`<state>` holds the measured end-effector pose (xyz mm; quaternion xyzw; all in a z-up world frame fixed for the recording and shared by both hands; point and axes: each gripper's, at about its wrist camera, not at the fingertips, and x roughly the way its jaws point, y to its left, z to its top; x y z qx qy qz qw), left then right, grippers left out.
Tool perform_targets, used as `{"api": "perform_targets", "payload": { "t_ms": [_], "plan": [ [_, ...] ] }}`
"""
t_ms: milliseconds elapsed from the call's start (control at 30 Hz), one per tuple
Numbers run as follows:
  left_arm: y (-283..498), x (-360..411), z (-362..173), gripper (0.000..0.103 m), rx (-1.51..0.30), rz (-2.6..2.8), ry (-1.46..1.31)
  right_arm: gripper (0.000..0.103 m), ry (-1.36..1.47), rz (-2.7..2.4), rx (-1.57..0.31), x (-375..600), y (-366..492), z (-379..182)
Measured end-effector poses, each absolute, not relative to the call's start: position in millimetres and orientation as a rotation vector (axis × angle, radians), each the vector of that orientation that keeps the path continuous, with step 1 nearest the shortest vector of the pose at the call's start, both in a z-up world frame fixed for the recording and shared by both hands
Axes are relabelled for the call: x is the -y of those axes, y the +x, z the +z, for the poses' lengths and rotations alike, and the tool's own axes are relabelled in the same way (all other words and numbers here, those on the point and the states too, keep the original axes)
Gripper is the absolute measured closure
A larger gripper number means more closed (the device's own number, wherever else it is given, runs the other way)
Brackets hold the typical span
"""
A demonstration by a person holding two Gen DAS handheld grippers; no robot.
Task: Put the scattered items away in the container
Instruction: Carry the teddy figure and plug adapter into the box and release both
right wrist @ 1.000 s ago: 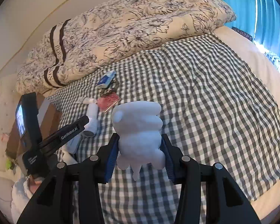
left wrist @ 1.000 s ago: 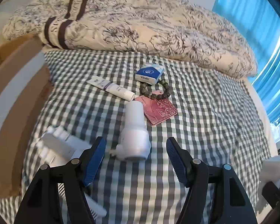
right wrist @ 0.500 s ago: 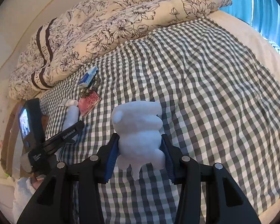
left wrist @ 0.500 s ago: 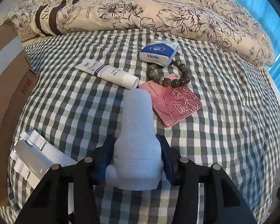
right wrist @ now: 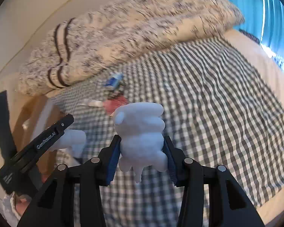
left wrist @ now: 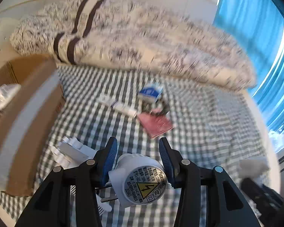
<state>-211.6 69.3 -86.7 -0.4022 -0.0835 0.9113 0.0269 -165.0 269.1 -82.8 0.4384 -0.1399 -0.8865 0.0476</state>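
My left gripper (left wrist: 138, 148) is shut on a white plug-in device (left wrist: 140, 179) and holds it above the checked bed, its labelled round base and plug pins facing the camera. My right gripper (right wrist: 142, 141) is shut on a white lumpy figurine (right wrist: 141, 132), also held above the bed. On the sheet lie a blue tissue pack (left wrist: 150, 92), a white tube (left wrist: 121, 107), a bead bracelet (left wrist: 157, 107), a red booklet (left wrist: 155, 125) and a white power strip (left wrist: 72, 150). An open cardboard box (left wrist: 28, 104) stands at the bed's left edge. The right wrist view shows the left gripper (right wrist: 47, 140) near the box (right wrist: 34, 113).
A floral duvet (left wrist: 142, 43) is heaped across the far end of the bed. Blue curtains (left wrist: 255, 28) hang on the right. A white object (left wrist: 6, 94) lies inside the box. The right half of the checked sheet (right wrist: 217, 104) is bare.
My left gripper went from open over the white device to shut on it, then lifted it off the sheet and tipped it base-first toward the camera. My right gripper keeps holding the figurine.
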Motion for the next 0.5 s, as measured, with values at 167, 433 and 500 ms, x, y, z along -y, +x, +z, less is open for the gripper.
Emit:
{"api": "perform_targets", "payload": {
  "t_ms": [167, 433, 500],
  "plan": [
    [-177, -48, -38, 0.056, 0.241, 2.850, -1.109, 0.059, 1.240, -2.710, 0.377, -231, -138, -48],
    [-135, 36, 16, 0.056, 0.275, 2.941, -1.006, 0.059, 1.149, -2.626, 0.325, -148, -119, -6],
    [-129, 64, 31, 0.056, 0.287, 2.987, -0.972, 0.059, 1.125, -2.588, 0.305, -120, -120, 5]
  ]
}}
